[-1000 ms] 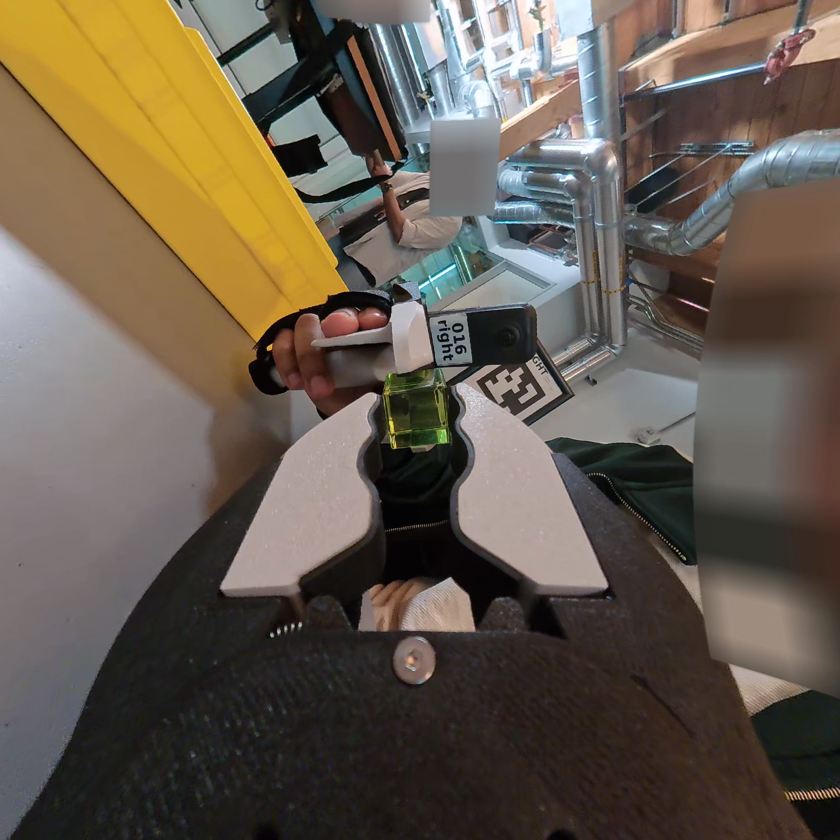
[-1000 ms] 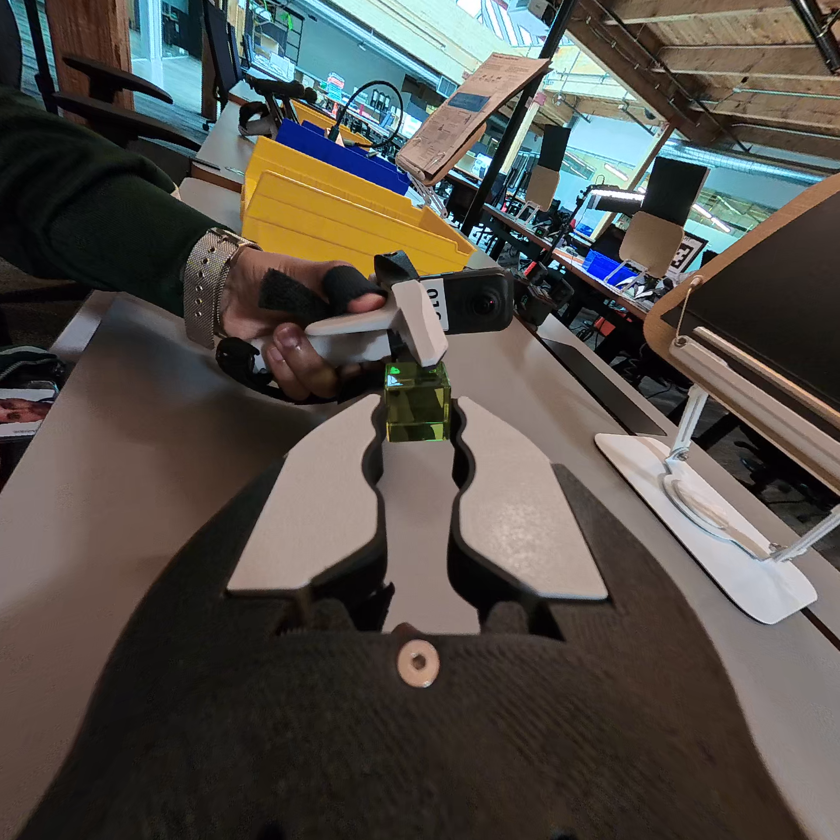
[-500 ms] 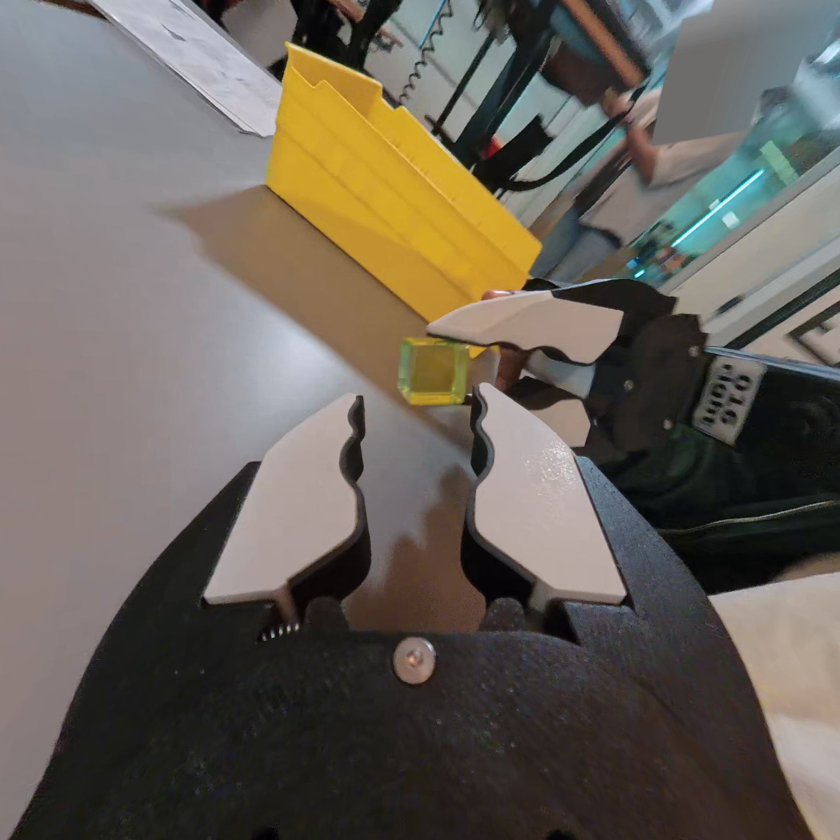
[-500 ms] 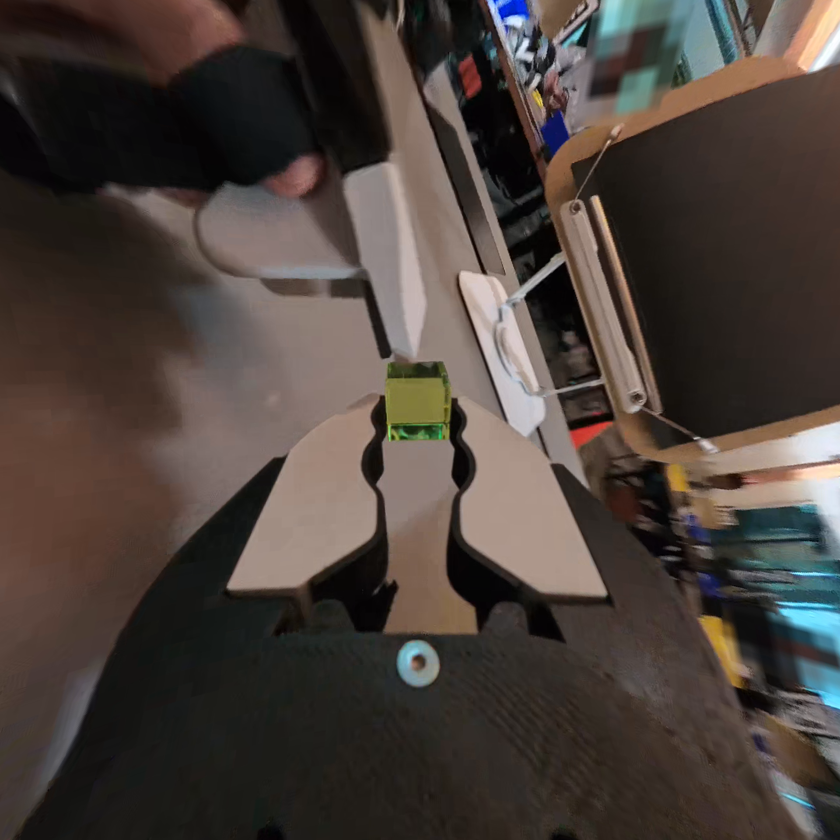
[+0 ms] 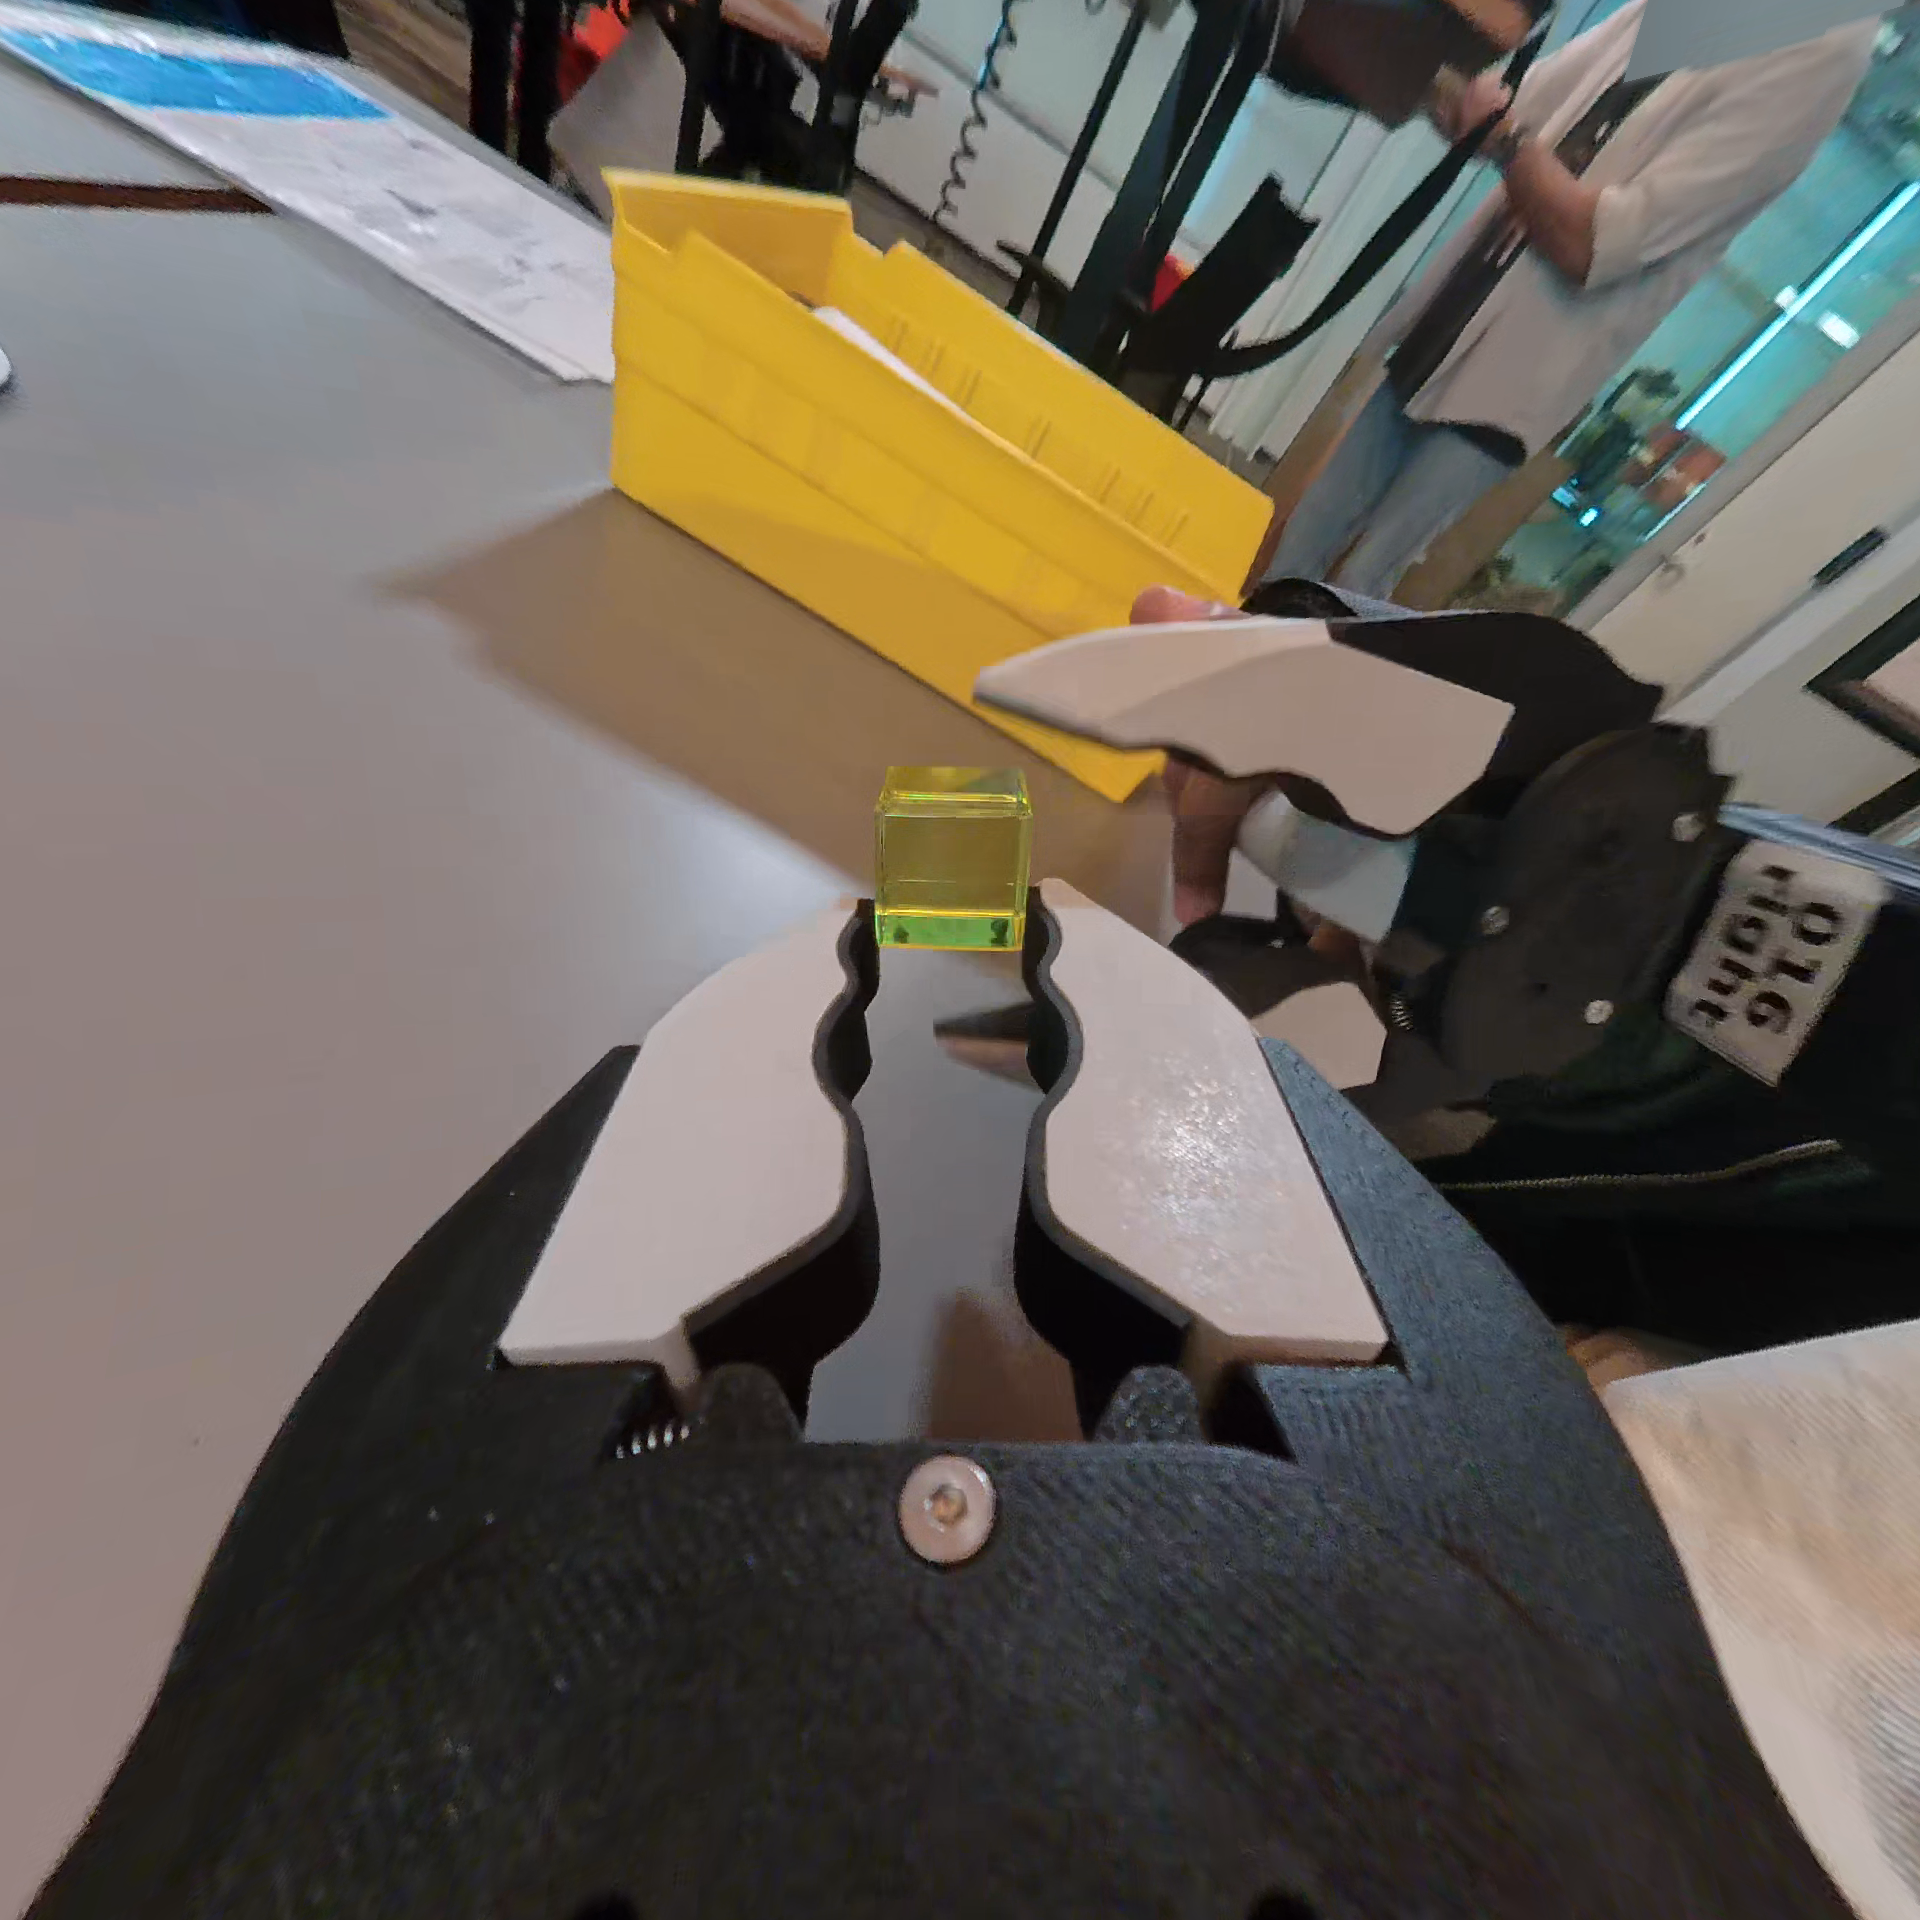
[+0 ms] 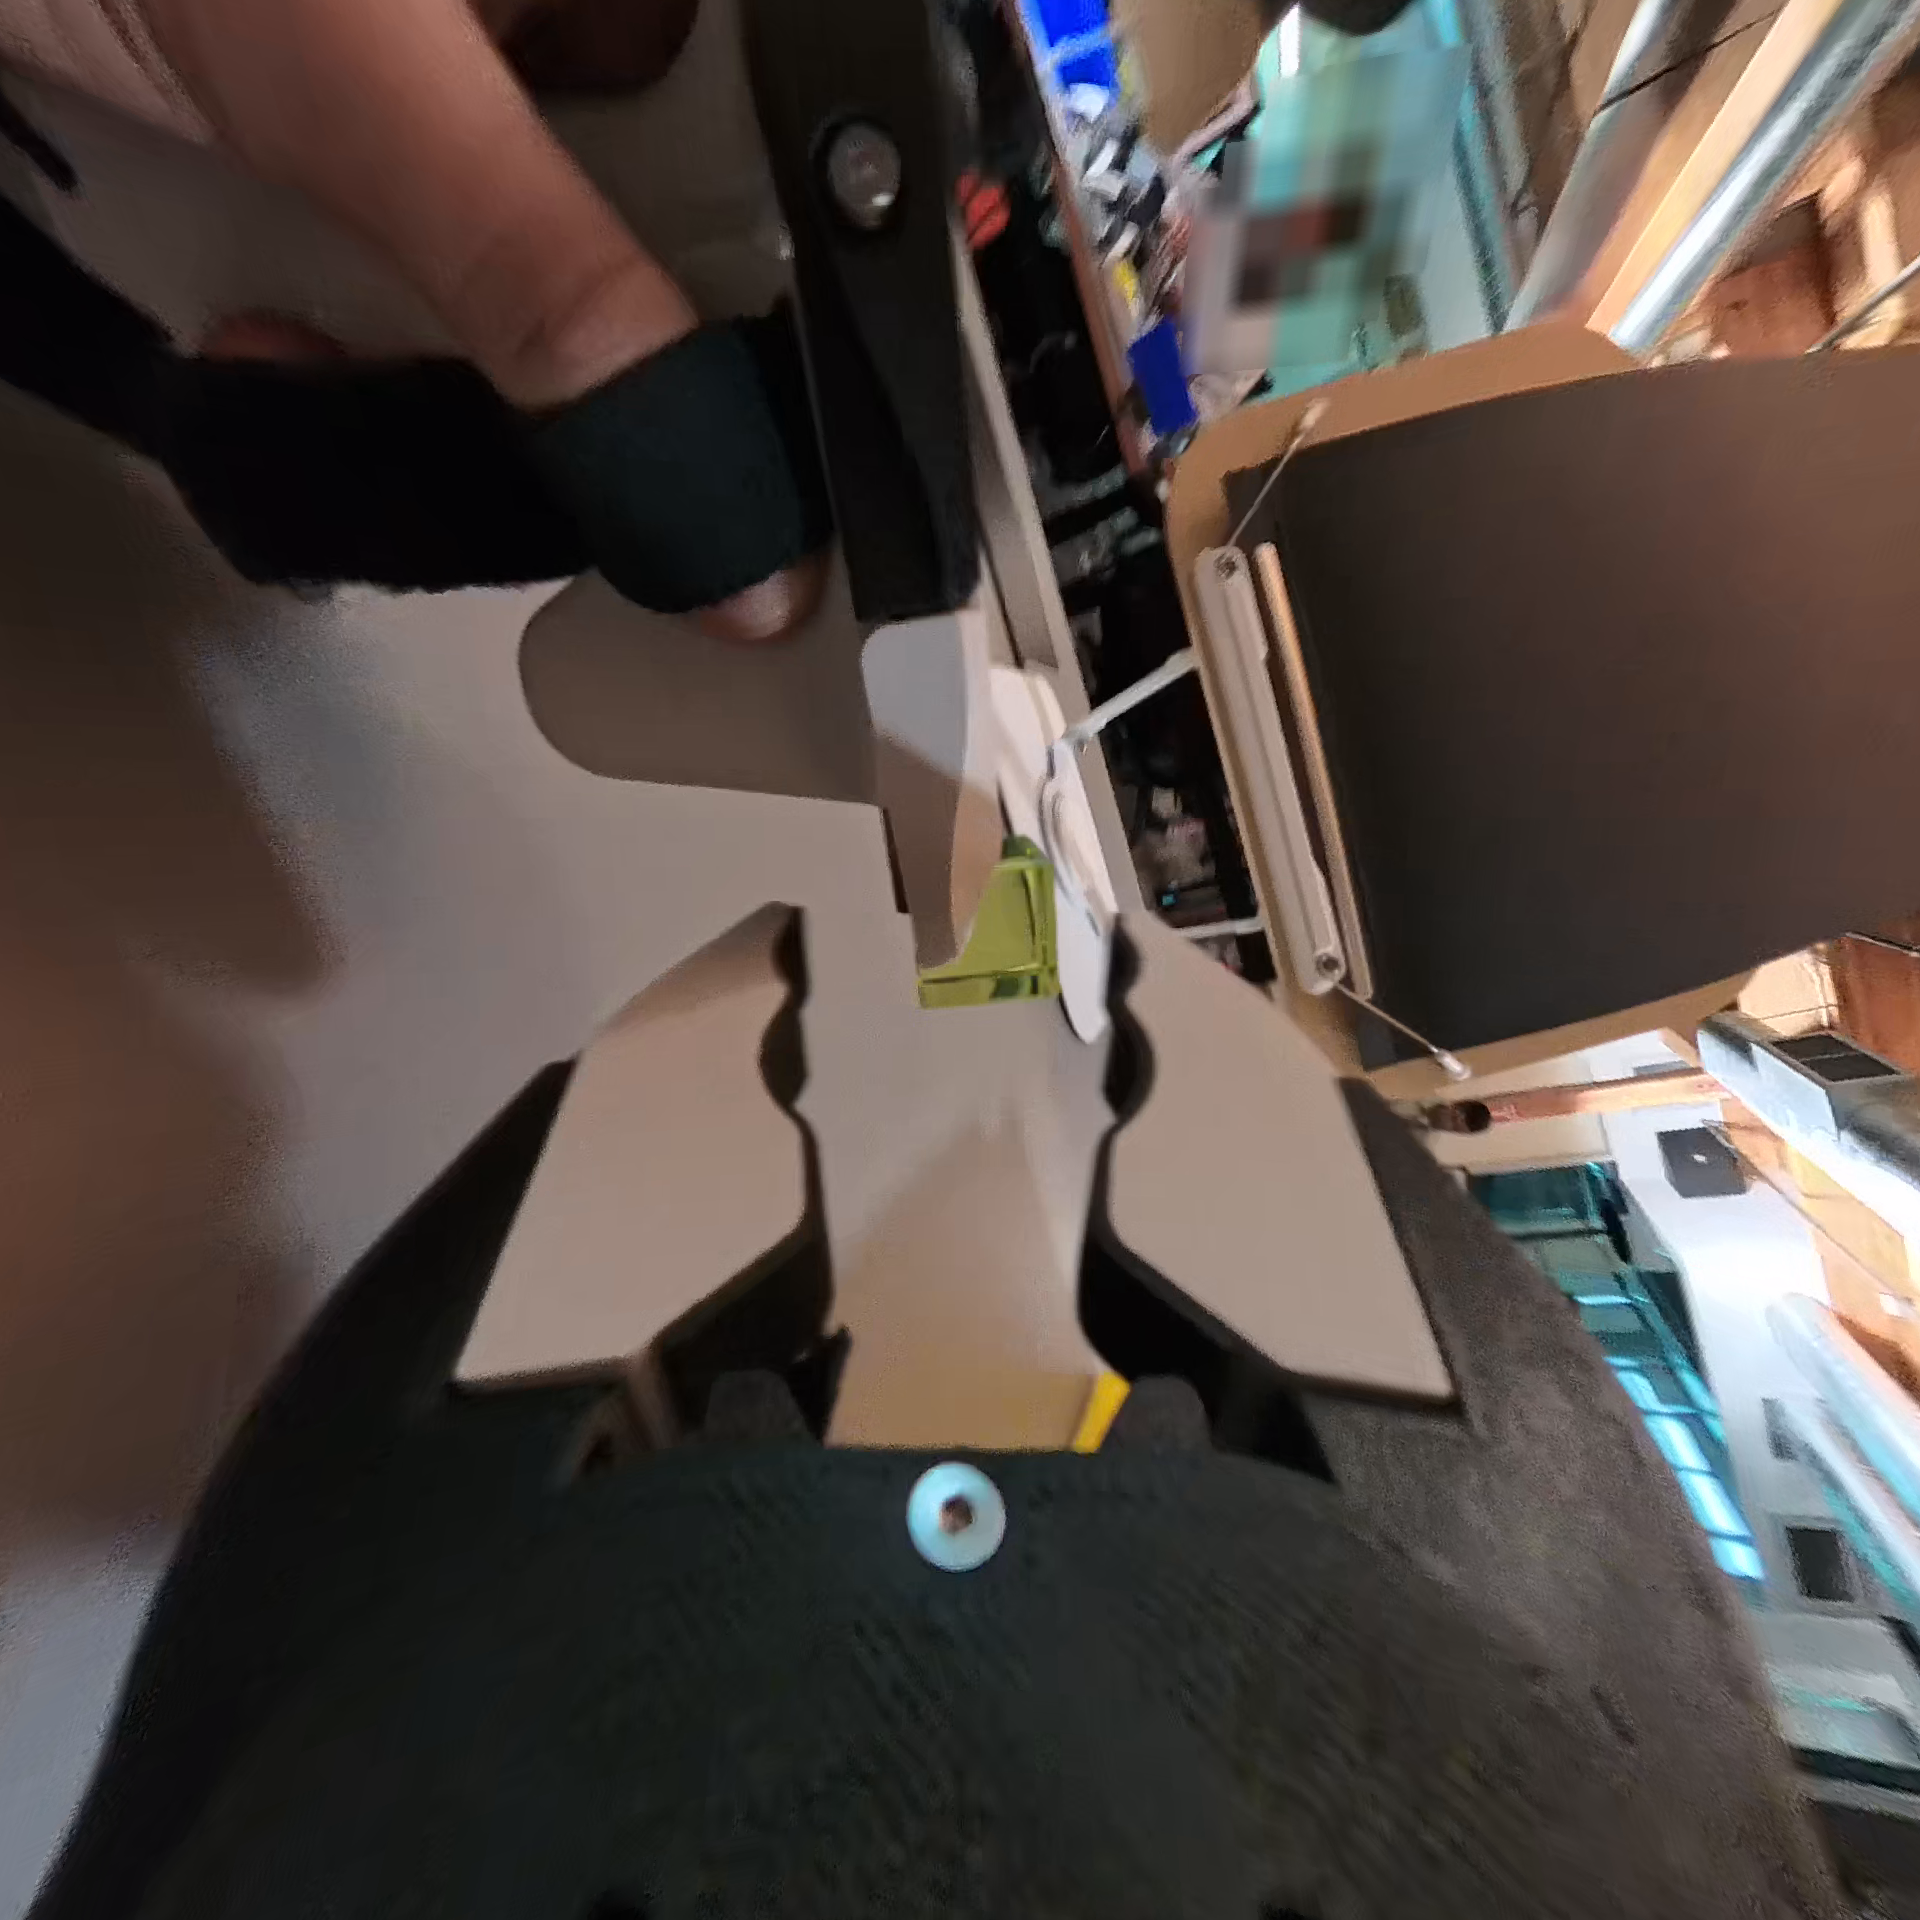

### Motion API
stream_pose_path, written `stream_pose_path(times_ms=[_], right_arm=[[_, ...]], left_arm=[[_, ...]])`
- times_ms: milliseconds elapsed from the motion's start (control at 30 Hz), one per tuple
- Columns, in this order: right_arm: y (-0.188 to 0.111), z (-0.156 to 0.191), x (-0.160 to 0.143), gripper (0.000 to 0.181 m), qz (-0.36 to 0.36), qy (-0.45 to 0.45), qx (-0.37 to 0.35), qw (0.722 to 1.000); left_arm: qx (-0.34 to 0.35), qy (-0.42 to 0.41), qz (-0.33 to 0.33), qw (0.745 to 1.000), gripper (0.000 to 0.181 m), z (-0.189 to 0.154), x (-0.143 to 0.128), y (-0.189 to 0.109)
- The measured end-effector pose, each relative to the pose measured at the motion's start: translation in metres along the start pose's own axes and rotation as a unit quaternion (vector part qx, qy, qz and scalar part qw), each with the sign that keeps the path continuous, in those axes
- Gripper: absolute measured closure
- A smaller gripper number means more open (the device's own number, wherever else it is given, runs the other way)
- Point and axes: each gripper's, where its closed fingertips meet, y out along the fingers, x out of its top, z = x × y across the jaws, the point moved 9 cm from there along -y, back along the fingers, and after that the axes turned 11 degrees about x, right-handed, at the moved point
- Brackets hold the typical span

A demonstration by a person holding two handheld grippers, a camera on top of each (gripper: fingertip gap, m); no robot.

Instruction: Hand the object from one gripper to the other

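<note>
Here the left gripper (image 5: 953, 920) pinches the green cube (image 5: 953, 857), the right gripper (image 6: 956, 940) spread apart.

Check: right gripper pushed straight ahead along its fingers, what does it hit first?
Most likely the green cube and the left gripper's finger holding it, both just past the open right gripper. Blur makes depth uncertain.

Grey desk (image 5: 260, 831) smooth, fills near and left of left wrist view; yellow bin (image 5: 883, 468) on its far side, casting shadow toward near; printed sheets (image 5: 343, 177) at far left edge. Black stands (image 5: 1143, 156) behind bin; person in pale shirt (image 5: 1621, 239) far right; glass partition (image 5: 1766, 343) with strip light beyond. Right wrist view blurred: black panel in tan frame (image 6: 1558, 727) on white stand (image 6: 1070, 831), at right
</note>
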Motion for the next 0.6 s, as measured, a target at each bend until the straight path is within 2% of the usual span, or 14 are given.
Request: stream_pose_path(times_ms=[67,133,200,233,333,433,500,600], right_arm=[[0.0,-0.004,-0.004,0.098,-0.05,0.062,0.017,0.997],[0.001,-0.011,-0.014,0.083,-0.111,0.165,0.058,0.978],[0.001,-0.02,-0.028,0.066,-0.179,0.278,0.106,0.938],[0.001,-0.024,-0.035,0.065,-0.211,0.333,0.128,0.91],[-0.001,-0.034,-0.052,0.081,-0.288,0.471,0.18,0.814],[-0.003,-0.038,-0.059,0.109,-0.344,0.557,0.237,0.718],[-0.002,-0.037,-0.06,0.117,-0.365,0.587,0.264,0.672],[0.0,-0.035,-0.059,0.127,-0.388,0.606,0.31,0.621]], left_arm=[[-0.016,-0.021,-0.016,1.0,0.153,0.005,0.002,-0.005],[-0.048,-0.049,-0.034,0.997,0.153,0.013,0.004,-0.009],[-0.08,-0.073,-0.048,0.993,0.154,0.02,0.004,-0.012],[-0.095,-0.08,-0.05,0.991,0.154,0.022,0.004,-0.013],[-0.126,-0.081,-0.056,0.987,0.154,0.023,0.004,-0.013],[-0.152,-0.068,-0.055,0.984,0.154,0.016,0.004,-0.011],[-0.16,-0.062,-0.051,0.984,0.154,0.011,0.003,-0.008],[-0.175,-0.062,-0.047,0.981,0.154,0.003,0.0,-0.003]])
